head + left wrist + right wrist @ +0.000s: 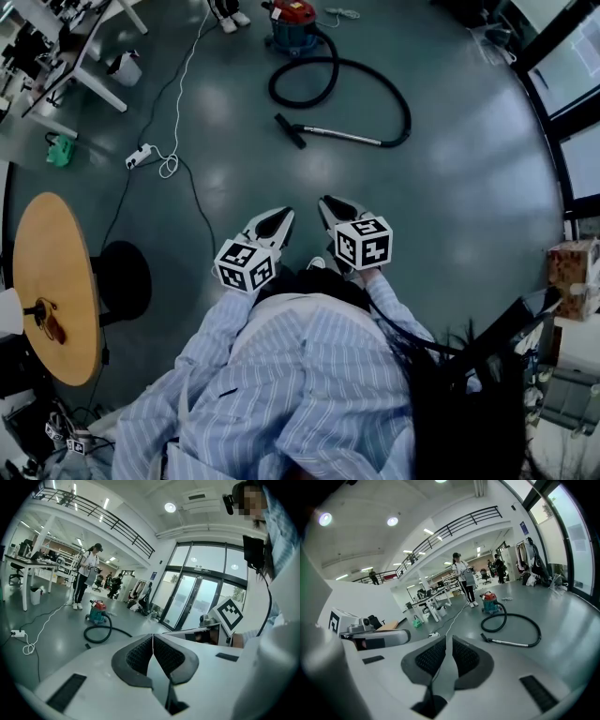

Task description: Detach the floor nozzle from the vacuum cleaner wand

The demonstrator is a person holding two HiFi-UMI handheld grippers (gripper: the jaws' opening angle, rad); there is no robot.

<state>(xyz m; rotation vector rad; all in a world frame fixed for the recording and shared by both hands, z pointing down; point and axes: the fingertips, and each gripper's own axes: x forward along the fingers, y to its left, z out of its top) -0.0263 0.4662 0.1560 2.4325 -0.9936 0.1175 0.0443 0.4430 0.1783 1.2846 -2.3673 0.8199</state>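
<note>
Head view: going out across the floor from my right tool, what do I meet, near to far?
Near to far: right tool → nozzle → hose loop → vacuum.

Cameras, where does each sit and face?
Head view: on the person's head, facing steeply down at grey floor; striped shirt, left gripper and right gripper show.
Left gripper view: rides that gripper, looks along shut jaws towards glass doors; right gripper's cube shows.
Right gripper view: rides that gripper, looks along shut jaws across the floor; left gripper shows.
Shared: all see the red-topped canister vacuum cleaner.
</note>
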